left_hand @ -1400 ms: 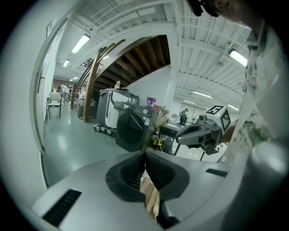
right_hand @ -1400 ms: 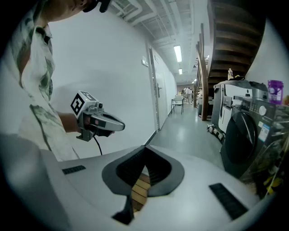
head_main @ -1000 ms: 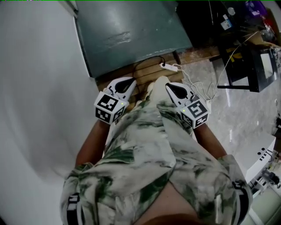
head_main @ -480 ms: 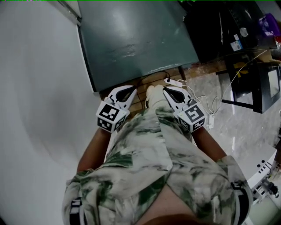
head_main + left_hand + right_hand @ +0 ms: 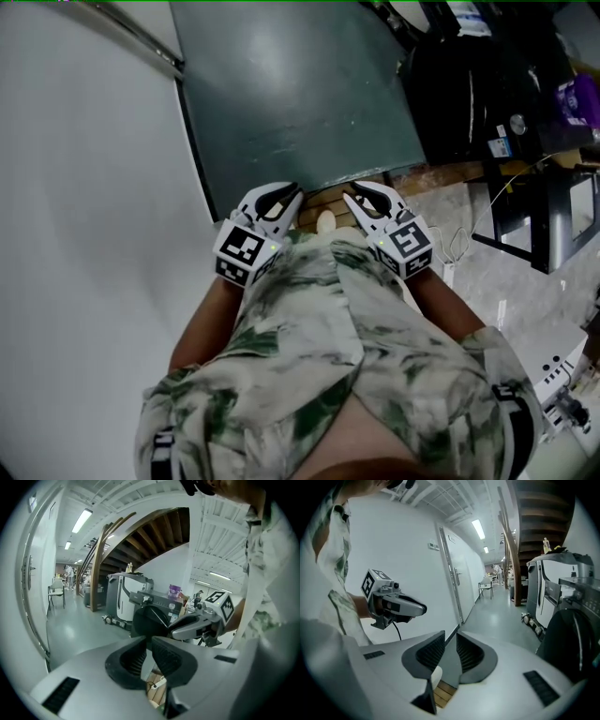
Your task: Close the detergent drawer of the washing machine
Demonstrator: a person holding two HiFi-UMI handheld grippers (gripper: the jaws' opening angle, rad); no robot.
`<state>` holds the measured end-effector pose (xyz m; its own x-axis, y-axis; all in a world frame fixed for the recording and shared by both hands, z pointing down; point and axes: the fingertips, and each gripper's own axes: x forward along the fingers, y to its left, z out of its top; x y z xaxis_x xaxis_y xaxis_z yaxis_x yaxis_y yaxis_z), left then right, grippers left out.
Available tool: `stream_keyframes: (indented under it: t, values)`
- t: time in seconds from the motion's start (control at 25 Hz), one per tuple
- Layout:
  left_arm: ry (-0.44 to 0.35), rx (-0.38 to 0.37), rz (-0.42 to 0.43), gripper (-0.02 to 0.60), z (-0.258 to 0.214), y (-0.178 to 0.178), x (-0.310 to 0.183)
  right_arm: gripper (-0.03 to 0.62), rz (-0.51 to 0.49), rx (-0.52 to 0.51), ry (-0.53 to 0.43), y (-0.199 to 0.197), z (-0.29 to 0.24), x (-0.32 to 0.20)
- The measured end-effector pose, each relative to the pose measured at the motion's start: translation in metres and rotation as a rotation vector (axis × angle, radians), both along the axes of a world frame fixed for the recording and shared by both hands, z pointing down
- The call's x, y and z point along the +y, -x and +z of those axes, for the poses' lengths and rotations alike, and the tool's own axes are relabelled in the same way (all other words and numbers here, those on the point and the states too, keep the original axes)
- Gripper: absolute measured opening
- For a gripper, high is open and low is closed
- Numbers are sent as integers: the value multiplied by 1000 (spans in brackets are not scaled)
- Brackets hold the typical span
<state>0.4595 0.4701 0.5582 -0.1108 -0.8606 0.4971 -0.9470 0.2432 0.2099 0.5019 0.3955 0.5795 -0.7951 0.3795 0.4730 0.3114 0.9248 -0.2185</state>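
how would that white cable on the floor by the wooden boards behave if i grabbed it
The white cable lies in loose loops, so it is probably floppy and would sag from a grip. It looks thin, so likely light, and may slide easily on the glossy floor. Where it ends is unclear, so it could tug back.

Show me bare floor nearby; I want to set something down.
Bare: the grey-green floor ahead, between the white wall and the black equipment. Crowded: right of the wooden planks, where a white cable lies beside a black stand.
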Motion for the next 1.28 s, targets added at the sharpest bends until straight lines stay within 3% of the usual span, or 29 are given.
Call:
stream_keyframes:
  t: [0.2, 0.48, 0.8, 0.96, 1.28]
  values:
    - [-15, 21, 19, 29, -14, 60, -16, 94, 19, 9, 8, 63, -11, -15]
    - [-46, 42, 100, 78, -5, 189, -34, 91, 84, 52, -15, 190, -5, -28]
    - [-41, 53, 230, 80, -81, 335, -27, 77, 190, 70, -3, 332, -87, -21]
    - [-16, 39, 277, 80, -107, 388, -30, 77, 237, 76, -11, 366, -120, -29]
    - [-69, 57, 314, 80, -123, 441, -96, 77, 343, 82, -36, 409, -127, -91]
